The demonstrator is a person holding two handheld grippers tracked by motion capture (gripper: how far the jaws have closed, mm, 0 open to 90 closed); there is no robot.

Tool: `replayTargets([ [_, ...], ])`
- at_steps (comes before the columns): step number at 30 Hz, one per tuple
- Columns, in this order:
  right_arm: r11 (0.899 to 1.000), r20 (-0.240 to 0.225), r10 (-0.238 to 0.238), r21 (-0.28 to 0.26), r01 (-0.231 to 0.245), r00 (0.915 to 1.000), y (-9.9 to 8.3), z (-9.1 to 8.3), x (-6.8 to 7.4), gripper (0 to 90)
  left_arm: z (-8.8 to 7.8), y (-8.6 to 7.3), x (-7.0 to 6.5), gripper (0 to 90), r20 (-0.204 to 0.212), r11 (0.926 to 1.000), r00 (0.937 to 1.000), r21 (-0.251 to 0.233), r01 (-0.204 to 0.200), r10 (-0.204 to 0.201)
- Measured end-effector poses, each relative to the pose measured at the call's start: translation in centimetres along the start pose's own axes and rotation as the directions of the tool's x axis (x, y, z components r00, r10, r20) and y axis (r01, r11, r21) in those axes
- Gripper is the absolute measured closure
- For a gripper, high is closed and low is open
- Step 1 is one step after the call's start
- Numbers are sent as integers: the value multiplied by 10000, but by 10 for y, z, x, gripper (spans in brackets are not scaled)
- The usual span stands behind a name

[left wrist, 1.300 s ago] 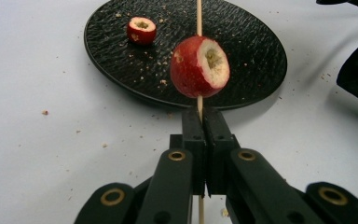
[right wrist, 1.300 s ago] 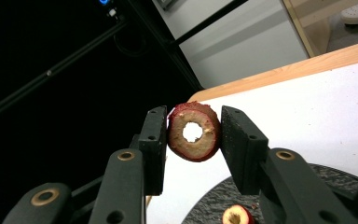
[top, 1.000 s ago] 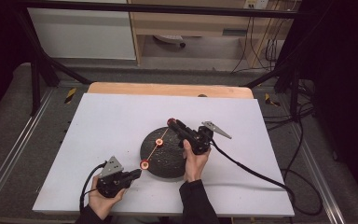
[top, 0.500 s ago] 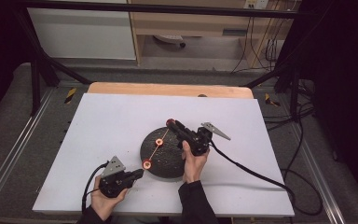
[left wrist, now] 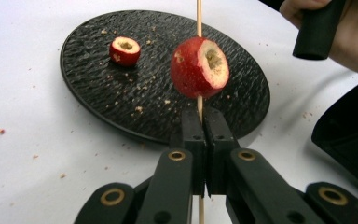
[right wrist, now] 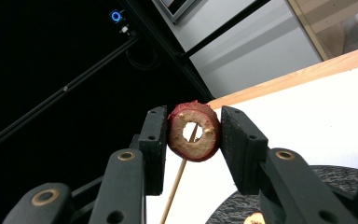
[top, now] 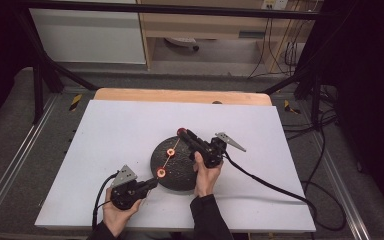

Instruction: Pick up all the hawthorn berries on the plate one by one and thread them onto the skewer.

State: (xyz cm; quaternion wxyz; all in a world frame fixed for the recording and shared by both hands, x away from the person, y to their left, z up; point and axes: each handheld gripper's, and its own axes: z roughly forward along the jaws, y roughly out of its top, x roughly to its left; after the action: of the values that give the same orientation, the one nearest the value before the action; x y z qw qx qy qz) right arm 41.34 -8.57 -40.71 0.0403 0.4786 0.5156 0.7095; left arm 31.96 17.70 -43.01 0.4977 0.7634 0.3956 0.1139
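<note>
Pinching a cored fruit ring between its jaws, the right gripper has the skewer tip inside the ring's hole; the left gripper clamps the skewer's other end, its long axis running straight between them

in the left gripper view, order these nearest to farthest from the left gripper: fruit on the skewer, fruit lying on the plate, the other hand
1. Skewered fruit, just above the closed jaws on the skewer.
2. Loose fruit, farther back, left on the black plate.
3. The person's other hand, top right; roughly as far as the loose fruit, too close to call.
</note>
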Motion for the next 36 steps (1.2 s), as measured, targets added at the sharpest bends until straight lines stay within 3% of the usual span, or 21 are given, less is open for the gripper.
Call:
replayTargets([
  [20,9986,-82,-48,530,52,10000,-10,-1,1,631,18,25,0,887,-121,10000,9999,-29,89,-89],
  [36,9943,-188,-448,955,464,9988,-20,-6,4,631,29,41,2,887,-40,10000,10000,-6,-47,47],
])
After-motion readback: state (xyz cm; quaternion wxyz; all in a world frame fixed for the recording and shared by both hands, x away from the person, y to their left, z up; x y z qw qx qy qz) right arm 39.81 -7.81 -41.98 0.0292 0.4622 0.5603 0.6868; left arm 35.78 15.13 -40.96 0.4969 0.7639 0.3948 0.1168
